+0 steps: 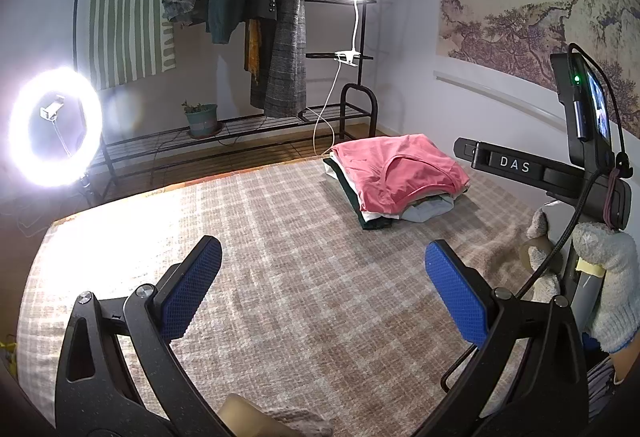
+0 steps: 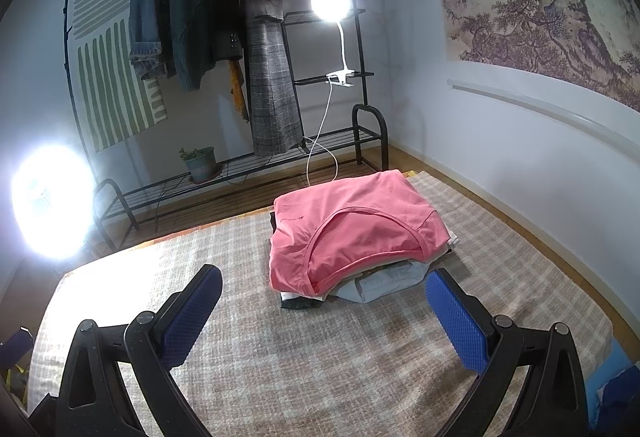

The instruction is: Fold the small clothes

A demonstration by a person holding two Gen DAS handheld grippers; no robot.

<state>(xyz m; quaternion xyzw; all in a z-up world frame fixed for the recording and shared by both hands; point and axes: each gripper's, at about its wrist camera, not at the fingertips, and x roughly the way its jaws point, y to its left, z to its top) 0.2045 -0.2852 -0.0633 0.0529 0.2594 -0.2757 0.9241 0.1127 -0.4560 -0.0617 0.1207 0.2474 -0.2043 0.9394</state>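
Two grippers, left gripper [image 1: 323,285] and right gripper [image 2: 324,311], hover with blue-padded fingers spread wide and empty above a beige plaid woven bedcover [image 2: 340,357], whose near and left areas lie bare up to its far edge. Near the far right corner sits a folded stack of clothes [image 2: 352,237], topped by a coral-pink T-shirt [image 1: 396,169], neckline facing the grippers, layers below slightly offset.

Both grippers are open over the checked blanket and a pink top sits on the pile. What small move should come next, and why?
Probably move the right gripper forward to the pink top's near edge. It is open, empty and nearest the pile; the left gripper is also open but farther off.
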